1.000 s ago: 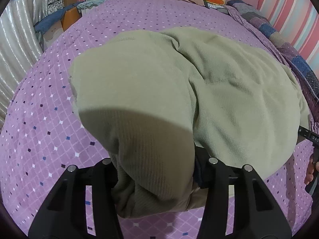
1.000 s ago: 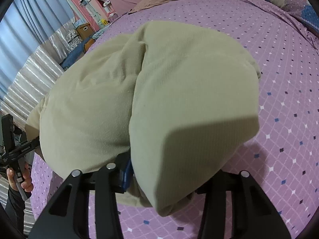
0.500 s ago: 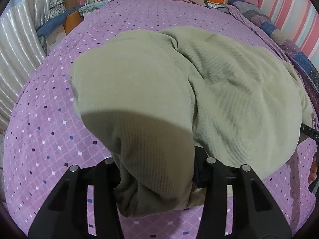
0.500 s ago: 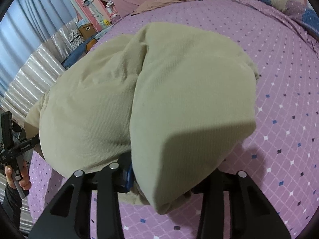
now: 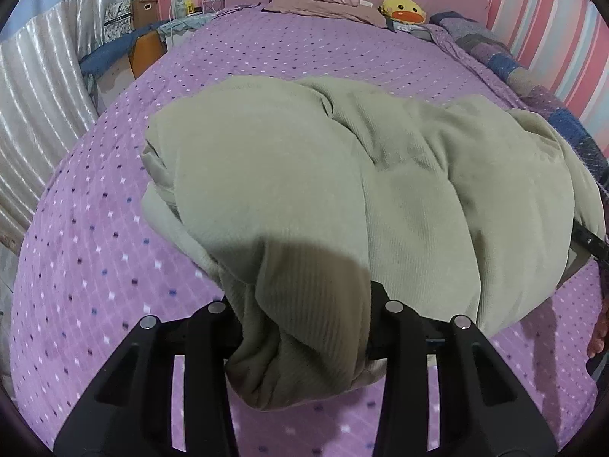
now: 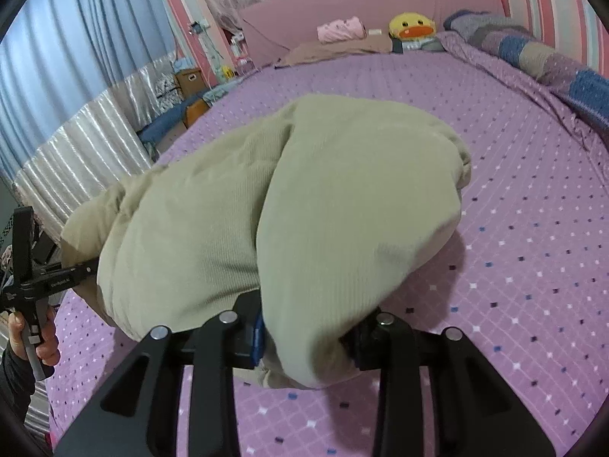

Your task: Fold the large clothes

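The left tool (image 5: 304, 327) pinches a bunched edge of the green garment (image 5: 380, 175), and the right tool (image 6: 304, 327) pinches another bunch at the opposite end. Between them the cloth is held up off the bed (image 5: 95, 247), its far part draped on the purple cover. The garment looks doubled over at least once, with layered edges showing at the left, so the fold seems about midway: what is left, by my judgement, is laying it flat and making the last folds. The only container in view is a brown box (image 6: 188, 76) far off beside the bed; its contents cannot be seen.
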A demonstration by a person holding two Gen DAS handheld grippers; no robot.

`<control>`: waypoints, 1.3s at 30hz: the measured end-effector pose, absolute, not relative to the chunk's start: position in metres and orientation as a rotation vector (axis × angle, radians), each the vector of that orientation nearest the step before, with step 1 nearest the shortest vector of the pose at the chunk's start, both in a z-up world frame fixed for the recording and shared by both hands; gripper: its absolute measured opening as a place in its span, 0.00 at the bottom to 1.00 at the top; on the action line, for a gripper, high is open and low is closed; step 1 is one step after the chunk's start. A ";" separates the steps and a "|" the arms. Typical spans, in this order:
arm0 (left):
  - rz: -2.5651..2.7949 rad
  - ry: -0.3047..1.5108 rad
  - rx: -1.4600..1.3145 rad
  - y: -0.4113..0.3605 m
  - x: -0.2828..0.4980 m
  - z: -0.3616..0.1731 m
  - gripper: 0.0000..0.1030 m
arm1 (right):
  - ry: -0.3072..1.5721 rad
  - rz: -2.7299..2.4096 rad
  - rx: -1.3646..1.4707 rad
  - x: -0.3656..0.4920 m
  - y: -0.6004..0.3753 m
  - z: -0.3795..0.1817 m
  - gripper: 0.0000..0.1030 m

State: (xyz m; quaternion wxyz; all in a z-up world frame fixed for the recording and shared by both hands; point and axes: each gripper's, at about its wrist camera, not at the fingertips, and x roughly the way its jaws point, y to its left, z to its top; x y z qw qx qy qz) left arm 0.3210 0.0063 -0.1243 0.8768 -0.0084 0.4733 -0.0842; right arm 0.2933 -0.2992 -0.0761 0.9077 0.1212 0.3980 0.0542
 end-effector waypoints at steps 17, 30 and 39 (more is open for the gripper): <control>-0.238 1.005 -0.056 0.024 0.179 -0.127 0.38 | 0.826 0.081 0.269 0.143 -0.295 -0.067 0.31; -0.228 1.038 -0.106 0.030 0.185 -0.157 0.43 | 0.916 0.026 0.290 0.132 -0.301 -0.108 0.32; -0.231 1.062 -0.144 0.034 0.188 -0.172 0.49 | 0.958 0.016 0.315 0.136 -0.310 -0.121 0.36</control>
